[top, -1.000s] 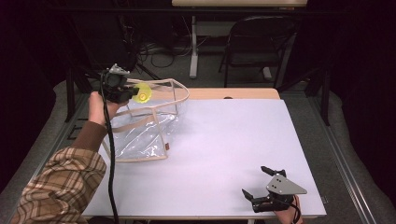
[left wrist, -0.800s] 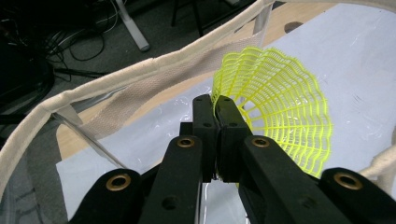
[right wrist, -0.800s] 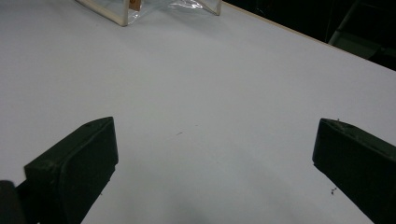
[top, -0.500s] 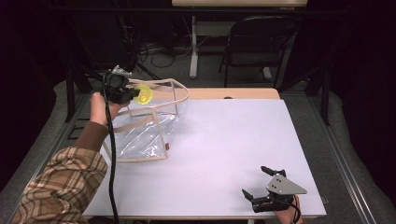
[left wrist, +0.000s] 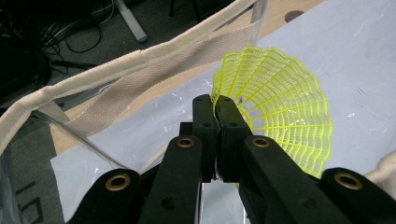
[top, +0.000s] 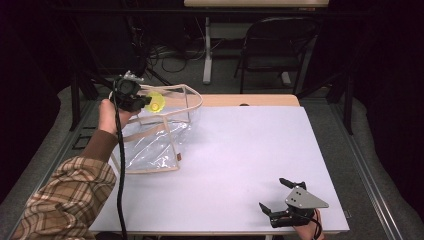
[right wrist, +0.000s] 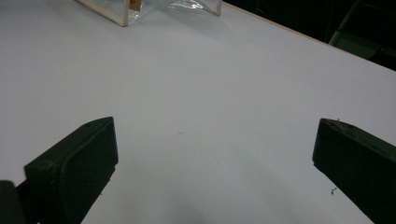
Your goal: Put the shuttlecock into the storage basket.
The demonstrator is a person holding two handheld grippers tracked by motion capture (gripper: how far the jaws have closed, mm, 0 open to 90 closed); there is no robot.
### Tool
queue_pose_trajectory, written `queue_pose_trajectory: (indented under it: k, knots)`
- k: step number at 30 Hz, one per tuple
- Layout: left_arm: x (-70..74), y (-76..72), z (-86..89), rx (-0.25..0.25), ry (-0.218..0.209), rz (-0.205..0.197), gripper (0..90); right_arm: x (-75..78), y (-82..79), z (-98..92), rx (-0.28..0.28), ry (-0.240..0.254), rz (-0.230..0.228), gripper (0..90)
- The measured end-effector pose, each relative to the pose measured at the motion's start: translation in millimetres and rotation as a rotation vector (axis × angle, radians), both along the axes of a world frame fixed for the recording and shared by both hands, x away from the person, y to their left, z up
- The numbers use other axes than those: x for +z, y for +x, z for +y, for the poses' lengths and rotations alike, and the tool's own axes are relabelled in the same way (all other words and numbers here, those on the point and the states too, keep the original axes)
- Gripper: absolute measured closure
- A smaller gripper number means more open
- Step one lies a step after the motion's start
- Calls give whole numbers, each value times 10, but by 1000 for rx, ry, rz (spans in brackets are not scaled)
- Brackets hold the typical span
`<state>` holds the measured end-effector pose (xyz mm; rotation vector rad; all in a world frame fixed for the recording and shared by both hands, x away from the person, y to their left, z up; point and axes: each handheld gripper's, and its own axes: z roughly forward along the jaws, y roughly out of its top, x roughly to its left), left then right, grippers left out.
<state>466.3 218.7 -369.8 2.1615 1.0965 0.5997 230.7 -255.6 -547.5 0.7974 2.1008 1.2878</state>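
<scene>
Left gripper (top: pixel 142 101) raised above the far-left of the desk (top: pixel 240 150), forearm angled up, jaws clamped on the rim of a yellow shuttlecock (top: pixel 156 102) over the mouth of a clear bag (top: pixel 160 135). Right gripper (top: pixel 280 197) low at the near-right edge, jaws spread wide, nothing between them.
</scene>
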Motion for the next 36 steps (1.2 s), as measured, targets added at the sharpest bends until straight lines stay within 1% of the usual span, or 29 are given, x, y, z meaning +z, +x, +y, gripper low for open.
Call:
queue_pose_trajectory:
  k: [3, 12, 18, 26, 28, 29, 31, 32, 33, 34, 36]
  knots:
    - [-9, 4, 1, 3, -7, 6, 886, 0, 0, -1, 0, -1, 0, 0]
    - [-30, 14, 0, 2, 9, 27, 885, 0, 0, -1, -1, -1, 0, 0]
    - [-43, 15, -8, 5, 9, 36, 885, 0, 0, -1, -1, -2, 1, 0]
    - [-56, 11, -22, 13, 20, 40, 880, 1, -1, -1, -1, -1, 0, 0]
    - [-59, 4, -31, 11, 17, 39, 867, 0, 0, 0, 0, -1, 0, 0]
    - [-54, -1, -35, 11, 16, 39, 847, 0, 0, -1, 0, -2, 0, 0]
    - [-31, -11, -32, 12, 7, 27, 770, 1, 0, -1, 0, -1, 0, 0]
    - [-15, -20, -31, 12, -2, 20, 728, 1, 0, -1, 0, -1, 0, 0]
    - [1, -26, -28, 15, -3, 12, 662, 1, 0, -1, 0, 0, 0, 0]
    - [12, -35, -27, 16, -4, 3, 618, 1, 1, -2, 0, -1, -1, 0]
    - [27, -48, -21, 15, -4, -1, 544, 0, 2, -2, 0, 1, 0, 0]
